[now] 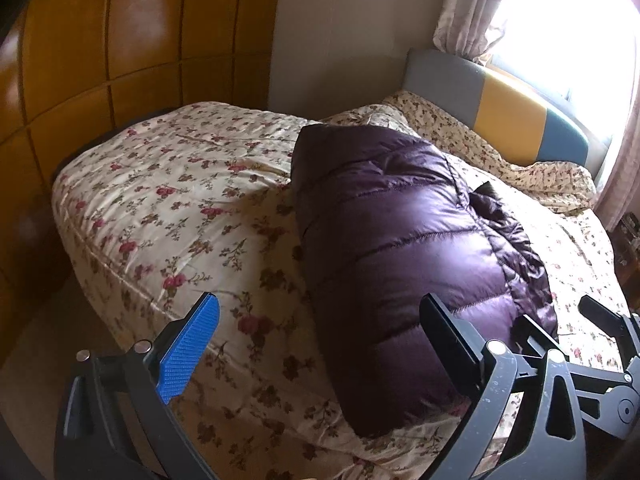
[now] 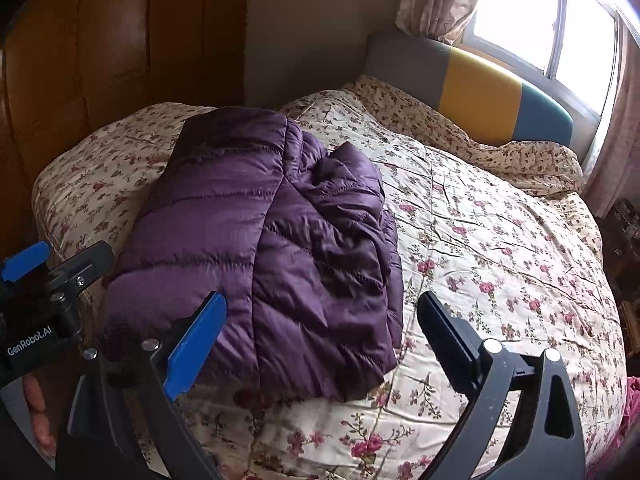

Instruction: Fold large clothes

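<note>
Fingers on both grippers are spread wide and grasp nothing: the left gripper [image 1: 316, 344] pairs a blue ribbed pad with a plain black one, and the right gripper [image 2: 320, 340] has the same pairing. Both hover above a glossy purple puffer jacket [image 2: 264, 248], quilted in slanted stitched channels and folded into a thick rectangular bundle, with one rumpled section lying across its right side. It rests on a bed [image 2: 500, 240] covered in a cream floral quilt, near its left edge.
</note>
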Demonstrator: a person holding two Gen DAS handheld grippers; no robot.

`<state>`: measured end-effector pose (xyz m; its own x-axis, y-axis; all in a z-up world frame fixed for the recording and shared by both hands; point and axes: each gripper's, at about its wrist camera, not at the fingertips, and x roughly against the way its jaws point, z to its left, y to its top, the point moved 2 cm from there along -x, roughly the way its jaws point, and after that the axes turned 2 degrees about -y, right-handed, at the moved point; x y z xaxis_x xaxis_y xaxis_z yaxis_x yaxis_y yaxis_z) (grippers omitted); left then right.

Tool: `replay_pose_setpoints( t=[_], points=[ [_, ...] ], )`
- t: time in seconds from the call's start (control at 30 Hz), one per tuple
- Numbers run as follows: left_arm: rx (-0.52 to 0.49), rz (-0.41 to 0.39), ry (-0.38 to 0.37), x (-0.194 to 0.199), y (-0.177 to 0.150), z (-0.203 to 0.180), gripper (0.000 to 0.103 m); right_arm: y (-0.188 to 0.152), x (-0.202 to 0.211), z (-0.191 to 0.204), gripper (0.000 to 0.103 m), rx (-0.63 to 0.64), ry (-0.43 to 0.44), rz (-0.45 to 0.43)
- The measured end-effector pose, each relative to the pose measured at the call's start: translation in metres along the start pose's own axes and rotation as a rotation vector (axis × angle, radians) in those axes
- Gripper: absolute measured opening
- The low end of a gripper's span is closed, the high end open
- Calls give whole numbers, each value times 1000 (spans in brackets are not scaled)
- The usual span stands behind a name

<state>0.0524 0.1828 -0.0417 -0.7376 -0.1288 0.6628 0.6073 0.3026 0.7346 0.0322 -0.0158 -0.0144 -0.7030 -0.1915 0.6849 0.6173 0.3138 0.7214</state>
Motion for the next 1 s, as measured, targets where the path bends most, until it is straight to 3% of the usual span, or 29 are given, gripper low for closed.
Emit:
replay_pose_setpoints(
  t=[0.67,1.0],
  points=[
    [-37,-19,91,12,-4,-10,99,-11,2,-10,100,-28,-9,10],
    [-82,-48,85,21,-5,-19,99,-16,3,-15,100,-51,-17,20]
  ],
)
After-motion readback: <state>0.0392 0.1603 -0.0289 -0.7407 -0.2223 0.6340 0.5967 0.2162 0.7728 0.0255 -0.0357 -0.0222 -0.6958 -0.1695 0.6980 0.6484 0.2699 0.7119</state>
